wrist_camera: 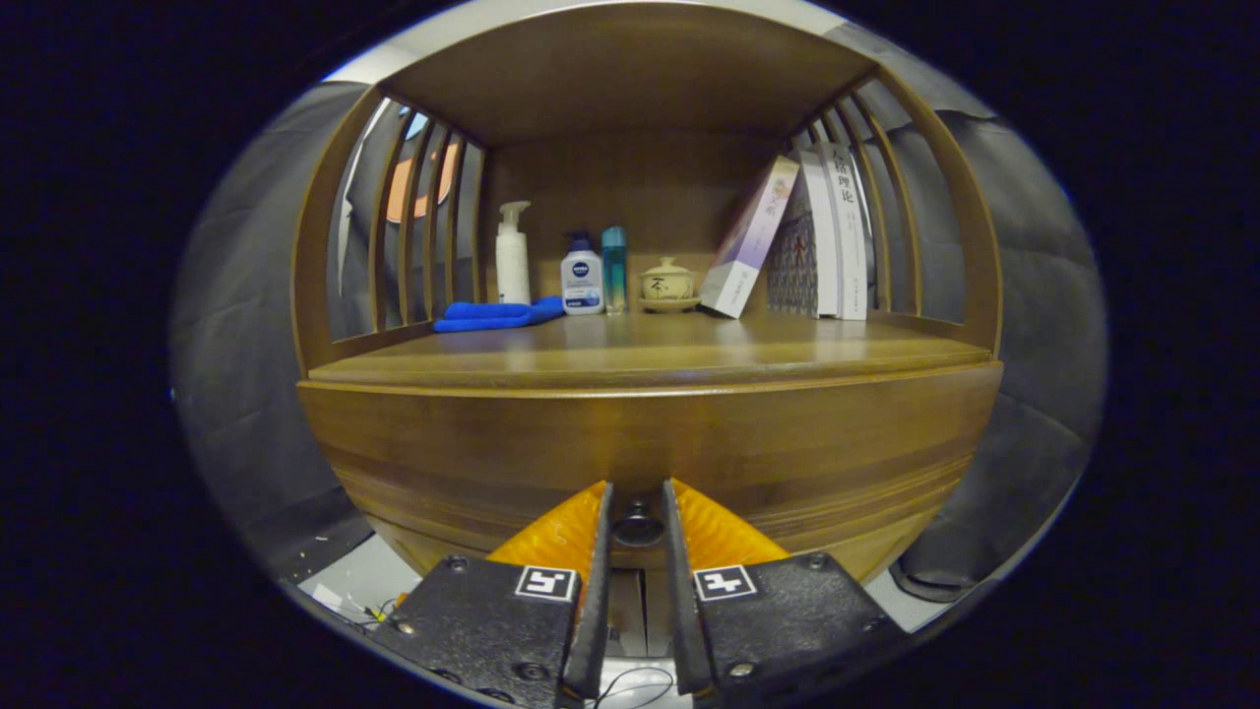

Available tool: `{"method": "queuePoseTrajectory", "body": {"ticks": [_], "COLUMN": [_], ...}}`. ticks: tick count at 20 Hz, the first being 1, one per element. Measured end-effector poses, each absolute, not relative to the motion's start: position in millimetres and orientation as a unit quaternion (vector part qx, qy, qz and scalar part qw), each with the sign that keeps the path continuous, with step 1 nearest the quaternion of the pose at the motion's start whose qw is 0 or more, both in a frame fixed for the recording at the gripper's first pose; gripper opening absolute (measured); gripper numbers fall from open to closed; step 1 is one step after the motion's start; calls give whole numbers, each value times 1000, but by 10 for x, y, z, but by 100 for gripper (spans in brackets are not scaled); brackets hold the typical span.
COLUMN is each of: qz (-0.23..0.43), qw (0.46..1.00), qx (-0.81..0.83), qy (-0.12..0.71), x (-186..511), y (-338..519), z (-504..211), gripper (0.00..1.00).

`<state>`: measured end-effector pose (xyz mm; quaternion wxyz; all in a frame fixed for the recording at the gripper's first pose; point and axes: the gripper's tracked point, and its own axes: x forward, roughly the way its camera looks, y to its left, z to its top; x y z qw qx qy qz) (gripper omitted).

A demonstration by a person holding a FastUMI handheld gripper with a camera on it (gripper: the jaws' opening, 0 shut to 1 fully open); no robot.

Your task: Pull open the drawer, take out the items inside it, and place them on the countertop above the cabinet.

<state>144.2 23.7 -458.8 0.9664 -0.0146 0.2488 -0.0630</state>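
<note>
A wooden cabinet's drawer front is right before me, and I cannot tell whether it is pulled out at all. Its small dark round knob sits between my two fingers. My gripper is closed around the knob, with both fingers touching its sides. The inside of the drawer is hidden. Above the drawer lies the wooden countertop, a shelf bay with slatted sides and a wooden roof.
At the back of the countertop lie a folded blue cloth, a white pump bottle, a white bottle with a blue cap, a teal bottle and a lidded teacup. A leaning box and upright books stand to the right.
</note>
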Motion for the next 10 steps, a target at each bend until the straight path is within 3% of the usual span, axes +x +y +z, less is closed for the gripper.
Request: {"method": "queuePoseTrajectory", "body": {"ticks": [5, 10], "qz": [-61, -65], "qw": [966, 962], "qx": [-9, -10], "qy": [251, 263], "x": [1416, 1352], "y": [240, 209], "z": [-4595, -4584], "gripper": [19, 17]}}
